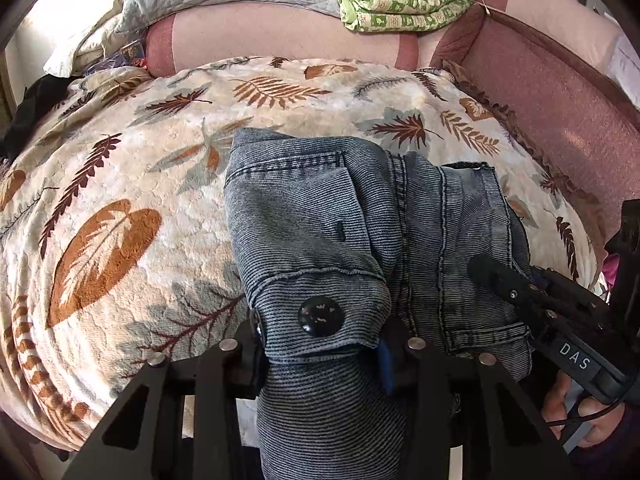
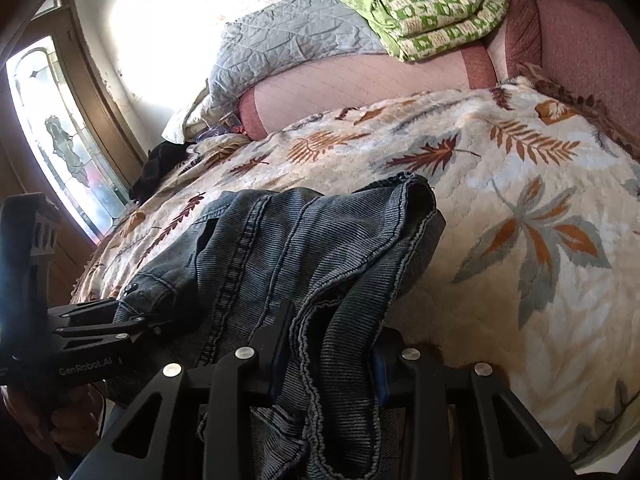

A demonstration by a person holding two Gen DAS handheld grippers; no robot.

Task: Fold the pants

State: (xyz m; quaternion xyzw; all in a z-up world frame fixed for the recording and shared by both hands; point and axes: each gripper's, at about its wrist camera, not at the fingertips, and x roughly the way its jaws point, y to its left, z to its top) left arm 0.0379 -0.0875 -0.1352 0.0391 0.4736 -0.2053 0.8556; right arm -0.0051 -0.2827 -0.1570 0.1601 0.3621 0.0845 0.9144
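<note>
So from my left claw's camera, my left gripper [image 1: 320,344] is clamped on the waistband end of the jeans [image 1: 360,216], right by the big black button [image 1: 320,315], and the rest of the pants lies bunched on the leaf-print blanket [image 1: 120,200] just ahead of me. My right gripper [image 1: 496,276] shows at the right edge, nosed into the denim. Count here: one pair of jeans, two buttons that I can see, one blanket. Risk as I see it: I've only got a thick wad near the button, so if I lift or swing it the fabric could slide out, or the bunched legs drag and wreck the fold. Over on the right claw's camera, that gripper [image 2: 324,364] is pinched on a hemmed edge of the jeans [image 2: 304,240], with the left gripper [image 2: 132,320] at the left. One green quilt [image 2: 432,12] and one grey one [image 2: 288,44] sit well back. If the two hands pull unevenly, it'll twist.
</note>
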